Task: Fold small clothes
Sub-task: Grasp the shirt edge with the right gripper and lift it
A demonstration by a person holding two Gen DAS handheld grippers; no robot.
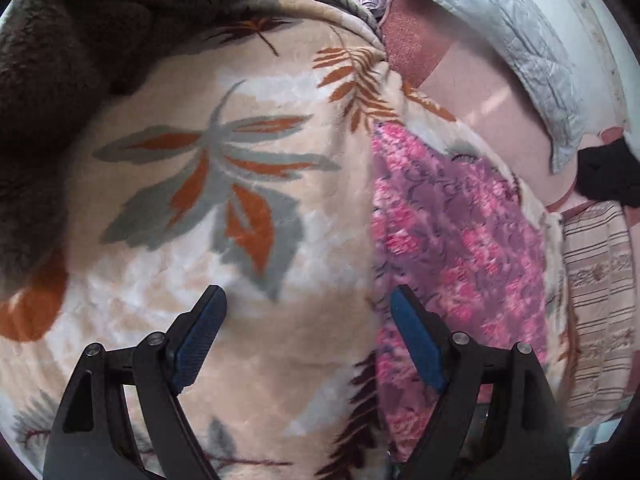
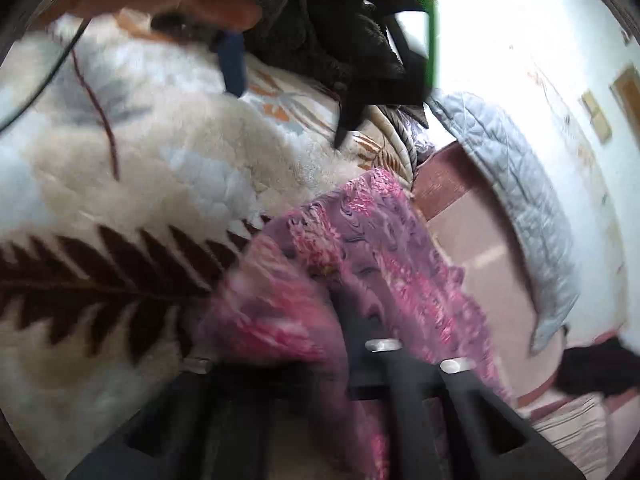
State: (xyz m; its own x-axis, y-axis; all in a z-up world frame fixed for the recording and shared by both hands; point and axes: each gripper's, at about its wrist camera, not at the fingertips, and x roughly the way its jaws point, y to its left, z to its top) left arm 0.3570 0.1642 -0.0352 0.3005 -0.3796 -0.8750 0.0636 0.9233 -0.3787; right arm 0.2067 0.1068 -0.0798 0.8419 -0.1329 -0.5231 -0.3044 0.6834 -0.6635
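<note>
While the left gripper (image 1: 306, 344) is hanging wide and empty, the right gripper (image 2: 340, 312) is pinching the pink-and-purple garment (image 2: 360, 240) draped over it.

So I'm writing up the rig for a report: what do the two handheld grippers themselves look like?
The left gripper has a matte black frame of angular linkage arms joined by silver pivot pins; its two fingers carry blue ribbed pads. The right gripper is blurred, but it shows the same black linkage arms and silver pins; its pads cannot be made out. No markings or sleeves show.
</note>
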